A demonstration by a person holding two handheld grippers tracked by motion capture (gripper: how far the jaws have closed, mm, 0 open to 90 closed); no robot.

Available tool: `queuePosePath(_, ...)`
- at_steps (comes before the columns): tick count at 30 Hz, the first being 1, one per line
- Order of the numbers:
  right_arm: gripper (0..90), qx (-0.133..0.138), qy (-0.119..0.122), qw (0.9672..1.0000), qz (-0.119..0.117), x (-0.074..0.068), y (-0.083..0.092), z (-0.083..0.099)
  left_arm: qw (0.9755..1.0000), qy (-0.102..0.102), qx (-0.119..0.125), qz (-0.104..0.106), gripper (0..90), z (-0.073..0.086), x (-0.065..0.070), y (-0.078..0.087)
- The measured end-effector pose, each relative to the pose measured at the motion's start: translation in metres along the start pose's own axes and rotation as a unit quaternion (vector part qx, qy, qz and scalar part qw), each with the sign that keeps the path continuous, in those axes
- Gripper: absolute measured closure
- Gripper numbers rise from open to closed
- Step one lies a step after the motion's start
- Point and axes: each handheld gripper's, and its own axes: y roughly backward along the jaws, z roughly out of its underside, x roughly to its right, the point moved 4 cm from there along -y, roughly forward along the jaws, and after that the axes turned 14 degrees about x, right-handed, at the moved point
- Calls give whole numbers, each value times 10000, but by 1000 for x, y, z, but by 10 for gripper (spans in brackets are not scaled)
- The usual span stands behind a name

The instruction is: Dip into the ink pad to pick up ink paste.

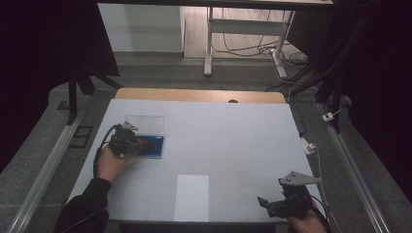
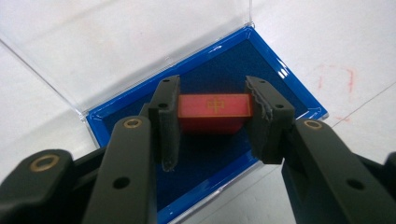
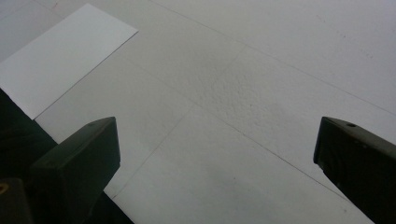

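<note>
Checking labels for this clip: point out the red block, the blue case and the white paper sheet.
red block (image 2: 212,106): left gripper view, top face with gold mark.
blue case (image 2: 285,77): left gripper view, glossy right rim.
white paper sheet (image 1: 192,196): high view, sheet's middle.

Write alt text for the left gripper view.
The left gripper clamps a small red block with a gold mark on top between its two black jaws, above the dark blue lining of an open blue case. The case's clear lid lies flat on the white table behind it.
</note>
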Motion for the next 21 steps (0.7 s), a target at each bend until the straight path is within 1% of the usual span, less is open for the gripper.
queuePosePath(2,7,-6,7,10000,11,0,0,0,10000,45,-2,10,580,0,-1,1)
queuePosePath(3,7,-5,9,10000,14,0,0,0,10000,34,19,5,579,-1,-1,2)
queuePosePath(7,7,-5,8,10000,17,0,0,0,9998,44,171,-18,579,-4,-1,7)
queuePosePath(11,7,-4,8,10000,14,0,0,0,9997,69,237,8,579,-6,0,10)
queuePosePath(16,7,2,3,10000,18,0,0,0,9994,80,326,116,579,-7,3,15)
queuePosePath(17,7,0,12,10000,17,0,0,0,9993,68,341,167,579,-8,4,16)
queuePosePath(21,7,11,6,10000,19,-1,0,0,9991,-9,376,211,578,-9,8,19)
